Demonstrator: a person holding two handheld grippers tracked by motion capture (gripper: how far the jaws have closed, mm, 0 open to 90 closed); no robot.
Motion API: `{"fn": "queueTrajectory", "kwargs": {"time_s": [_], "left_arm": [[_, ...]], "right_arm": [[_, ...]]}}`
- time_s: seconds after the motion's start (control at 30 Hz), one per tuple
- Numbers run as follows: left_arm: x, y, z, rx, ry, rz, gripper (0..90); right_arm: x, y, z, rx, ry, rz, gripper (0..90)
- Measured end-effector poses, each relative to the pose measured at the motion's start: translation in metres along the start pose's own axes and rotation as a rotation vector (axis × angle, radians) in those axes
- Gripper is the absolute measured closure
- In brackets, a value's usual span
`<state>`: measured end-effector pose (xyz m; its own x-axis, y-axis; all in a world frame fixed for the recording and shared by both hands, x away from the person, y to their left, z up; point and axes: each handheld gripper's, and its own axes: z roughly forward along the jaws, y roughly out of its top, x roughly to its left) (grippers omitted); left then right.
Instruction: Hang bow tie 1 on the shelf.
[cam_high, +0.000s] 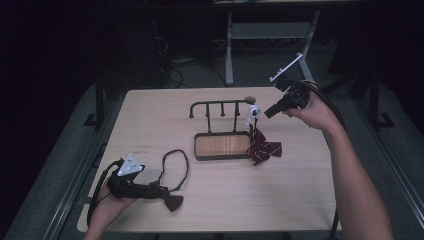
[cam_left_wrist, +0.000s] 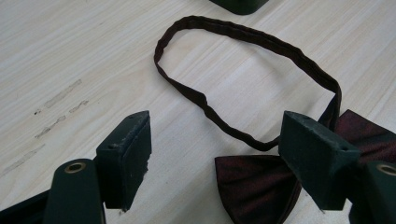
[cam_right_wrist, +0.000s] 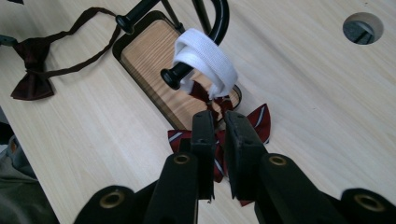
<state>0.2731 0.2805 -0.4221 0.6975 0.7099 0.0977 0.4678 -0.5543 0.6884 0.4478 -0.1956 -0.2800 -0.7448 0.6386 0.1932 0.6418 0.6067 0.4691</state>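
Note:
A black rack (cam_high: 220, 103) rises from a small wooden tray (cam_high: 222, 145) at mid-table. A white elastic band (cam_right_wrist: 205, 53) is looped over the rack's right hook, and a red striped bow tie (cam_right_wrist: 259, 119) hangs from it beside the tray. My right gripper (cam_right_wrist: 220, 116) points at the band from just short of it. Its jaws stand a narrow gap apart and grip nothing. At the front left a dark maroon bow tie (cam_left_wrist: 252, 186) lies flat with its strap (cam_left_wrist: 243, 37) in a loop. My left gripper (cam_left_wrist: 215, 122) stands open, with its jaws on either side of that tie's knot end.
The table top has a round cable hole (cam_right_wrist: 363, 28) near its far edge. Behind the table stand a grey frame leg (cam_high: 229, 50) and cables on a dark floor. Bare wood lies between the tray and the front edge.

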Motion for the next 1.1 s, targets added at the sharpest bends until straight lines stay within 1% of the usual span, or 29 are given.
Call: {"fn": "queueTrajectory", "kwargs": {"time_s": [0.37,0.53,0.57,0.7,0.87,1.03,1.1], "left_arm": [[0.000,0.000,0.002,0.008,-0.003,-0.004,26.1],[0.000,0.000,0.002,0.011,-0.004,-0.005,26.1],[0.000,0.000,0.002,0.012,-0.004,-0.005,26.1],[0.000,0.000,0.003,0.015,-0.005,-0.002,26.1],[0.000,-0.001,0.003,0.016,-0.005,-0.004,26.1],[0.000,-0.001,0.003,0.016,-0.006,-0.006,26.1],[0.000,-0.001,0.003,0.015,-0.006,-0.006,26.1]], "right_arm": [[-0.002,-0.015,0.005,-0.005,0.035,0.003,76.5],[-0.002,-0.021,0.006,-0.009,0.044,-0.001,74.8],[-0.002,-0.022,0.007,-0.007,0.045,0.005,74.4],[-0.002,-0.028,0.010,-0.005,0.052,-0.001,72.1],[-0.003,-0.036,0.014,0.001,0.058,0.005,69.5],[-0.003,-0.042,0.016,-0.008,0.065,0.010,67.4],[-0.003,-0.045,0.017,-0.010,0.066,0.002,66.7]]}}
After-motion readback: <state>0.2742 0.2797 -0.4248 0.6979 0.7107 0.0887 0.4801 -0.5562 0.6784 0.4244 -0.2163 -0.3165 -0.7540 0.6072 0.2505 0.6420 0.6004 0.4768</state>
